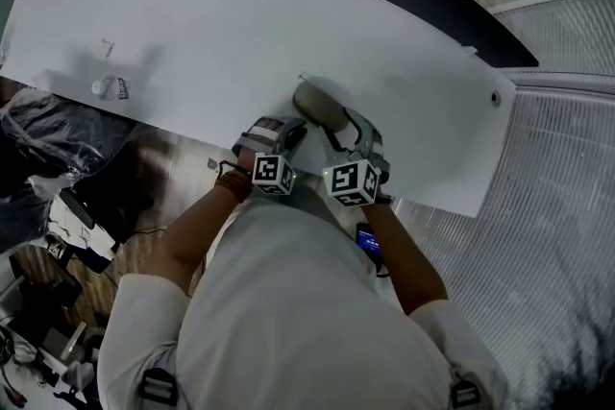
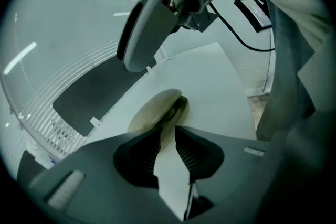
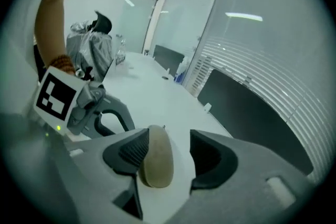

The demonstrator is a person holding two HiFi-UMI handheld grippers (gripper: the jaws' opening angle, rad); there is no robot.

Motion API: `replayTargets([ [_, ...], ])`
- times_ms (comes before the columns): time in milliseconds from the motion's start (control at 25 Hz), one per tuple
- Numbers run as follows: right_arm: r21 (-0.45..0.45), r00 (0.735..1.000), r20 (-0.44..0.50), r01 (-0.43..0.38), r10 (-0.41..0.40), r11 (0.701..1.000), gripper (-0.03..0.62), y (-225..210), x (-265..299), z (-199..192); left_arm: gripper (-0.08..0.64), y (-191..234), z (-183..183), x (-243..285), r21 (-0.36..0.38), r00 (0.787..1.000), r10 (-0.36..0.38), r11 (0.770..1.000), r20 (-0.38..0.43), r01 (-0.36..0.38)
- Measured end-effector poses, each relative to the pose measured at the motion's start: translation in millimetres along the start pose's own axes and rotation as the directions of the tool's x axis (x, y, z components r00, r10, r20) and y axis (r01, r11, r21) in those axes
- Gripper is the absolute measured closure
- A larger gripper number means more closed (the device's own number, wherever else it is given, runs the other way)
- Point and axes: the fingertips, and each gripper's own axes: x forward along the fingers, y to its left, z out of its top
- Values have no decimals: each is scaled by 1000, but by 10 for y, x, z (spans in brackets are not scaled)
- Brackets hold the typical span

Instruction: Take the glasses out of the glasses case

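Glasses case [image 1: 322, 106] lies on the worktop [image 1: 192, 43] and looks shut; glasses unseen, presumably inside. Your right claw [image 3: 169, 139] stands open astride the case's end, likely to steady it. Your left claw [image 2: 167, 131], open and empty, sits just short of the case, likely for the lid.
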Motion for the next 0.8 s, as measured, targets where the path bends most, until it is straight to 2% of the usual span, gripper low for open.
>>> replayTargets([
  [160,-197,990,-140,-48,20,979,306,174,359,-406,474,-80,-211,180,100,997,-1,995,-71,8],
  [320,-317,977,-212,-97,30,944,290,292,545,-645,472,-132,-281,267,202,995,-9,979,-95,28],
  [600,-363,967,-253,-119,26,924,290,336,703,-828,472,-167,-256,391,274,997,-11,961,-79,32],
  [800,-332,967,-254,-107,21,937,326,249,732,-841,480,-73,-173,413,308,997,1,951,-71,21],
])
